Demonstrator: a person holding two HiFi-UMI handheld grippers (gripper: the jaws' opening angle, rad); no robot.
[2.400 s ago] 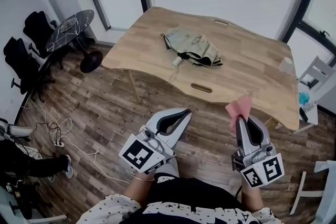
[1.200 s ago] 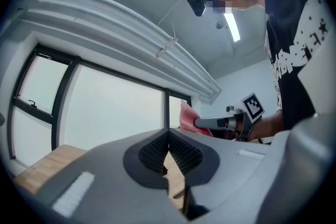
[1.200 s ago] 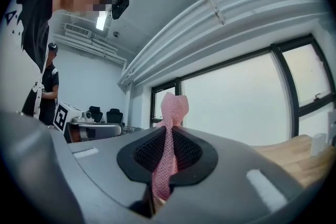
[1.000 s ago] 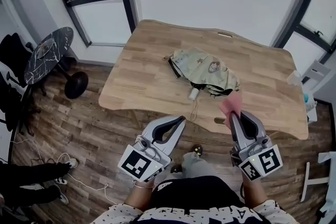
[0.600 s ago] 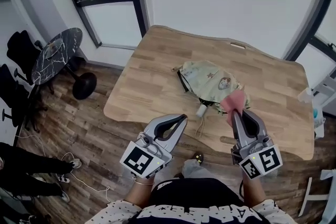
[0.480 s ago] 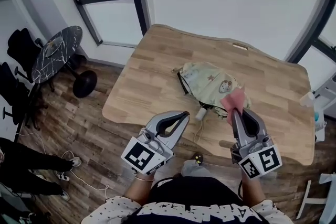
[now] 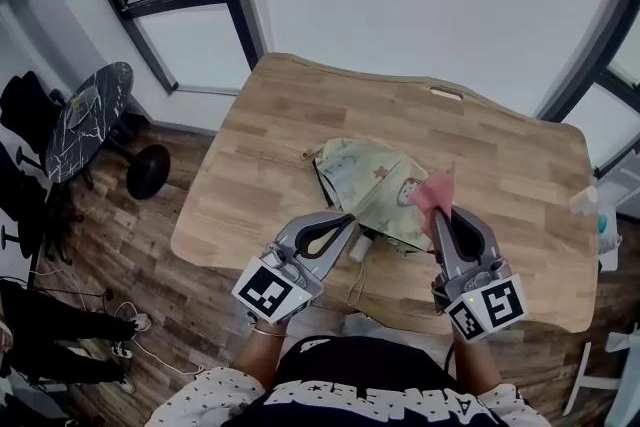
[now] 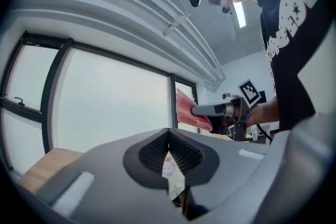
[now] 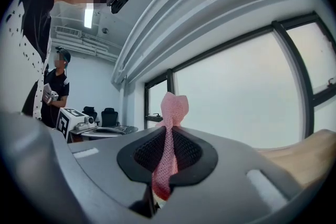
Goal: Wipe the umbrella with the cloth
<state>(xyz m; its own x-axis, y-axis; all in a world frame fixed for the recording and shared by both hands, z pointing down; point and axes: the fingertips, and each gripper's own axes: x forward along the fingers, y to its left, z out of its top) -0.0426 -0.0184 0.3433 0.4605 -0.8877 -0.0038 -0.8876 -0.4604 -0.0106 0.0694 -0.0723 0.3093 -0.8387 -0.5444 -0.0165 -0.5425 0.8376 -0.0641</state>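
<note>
A folded pale-green umbrella (image 7: pixel 370 187) with cartoon prints lies on the wooden table (image 7: pixel 270 130), its white handle (image 7: pixel 360 246) pointing toward the near edge. My left gripper (image 7: pixel 345 218) is shut with nothing in it, its tip just left of the handle at the umbrella's near side. My right gripper (image 7: pixel 441 211) is shut on a pink cloth (image 7: pixel 434 188), which sticks up from the jaws over the umbrella's right end. In the right gripper view the cloth (image 9: pixel 169 136) is pinched between the pads. The left gripper view shows the shut left gripper (image 8: pixel 168 135) and, beyond it, the cloth (image 8: pixel 189 110).
A round dark side table (image 7: pixel 85 110) and black chairs (image 7: pixel 22 110) stand at the left on the wood floor. A small white item (image 7: pixel 585 203) sits at the table's right edge. Another person (image 9: pixel 54 93) stands far off in the right gripper view.
Both grippers have moved forward from over the floor to over the table's near edge. The cloth now hangs over the umbrella's right end, and the left tip is beside the handle.
</note>
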